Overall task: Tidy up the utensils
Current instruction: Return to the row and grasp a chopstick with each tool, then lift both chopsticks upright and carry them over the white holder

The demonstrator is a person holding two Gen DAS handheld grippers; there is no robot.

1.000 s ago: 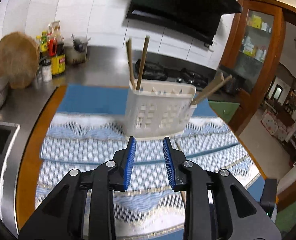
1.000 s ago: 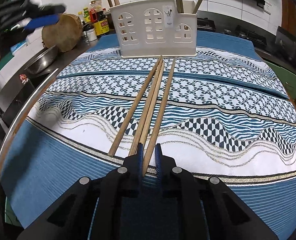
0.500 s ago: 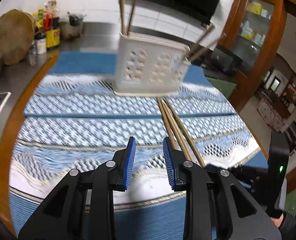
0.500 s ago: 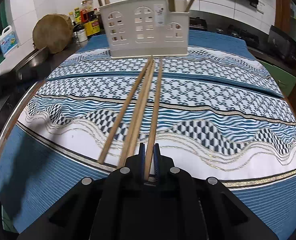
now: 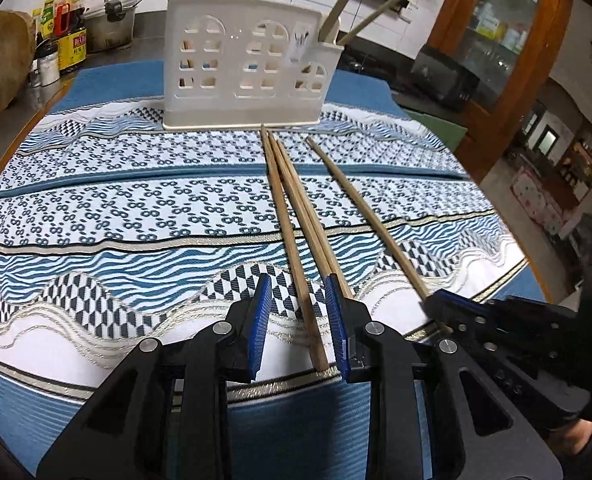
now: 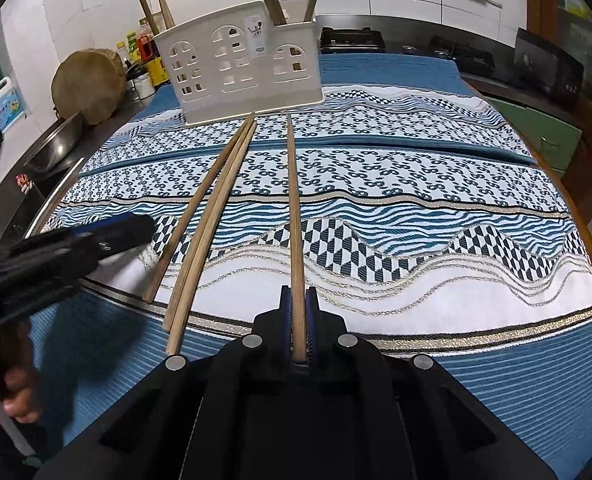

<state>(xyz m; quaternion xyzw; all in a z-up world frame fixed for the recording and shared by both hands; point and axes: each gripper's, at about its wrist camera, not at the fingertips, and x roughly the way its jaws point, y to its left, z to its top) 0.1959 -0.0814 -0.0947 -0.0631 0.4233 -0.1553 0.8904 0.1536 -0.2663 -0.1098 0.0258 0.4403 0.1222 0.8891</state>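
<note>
A white utensil holder (image 5: 247, 60) stands at the far side of the patterned mat, with several chopsticks upright in it; it also shows in the right wrist view (image 6: 247, 68). Three wooden chopsticks (image 5: 296, 232) lie together on the mat, running toward me. My left gripper (image 5: 298, 312) is open, its blue pads either side of the near end of one of them. My right gripper (image 6: 298, 312) is shut on a fourth chopstick (image 6: 294, 208), set apart to the right of the others (image 6: 207, 216). That gripper also shows in the left wrist view (image 5: 456, 312).
The blue and white mat (image 5: 115, 208) covers a round wooden table. Sauce bottles (image 5: 67, 36), a round wooden board (image 6: 87, 84) and a metal bowl (image 6: 55, 144) sit on the counter at the far left. A stove (image 6: 352, 36) lies behind the holder.
My left gripper has come down from near the holder to the near ends of the lying chopsticks. My right gripper has closed on one chopstick and drawn it away to the right.
</note>
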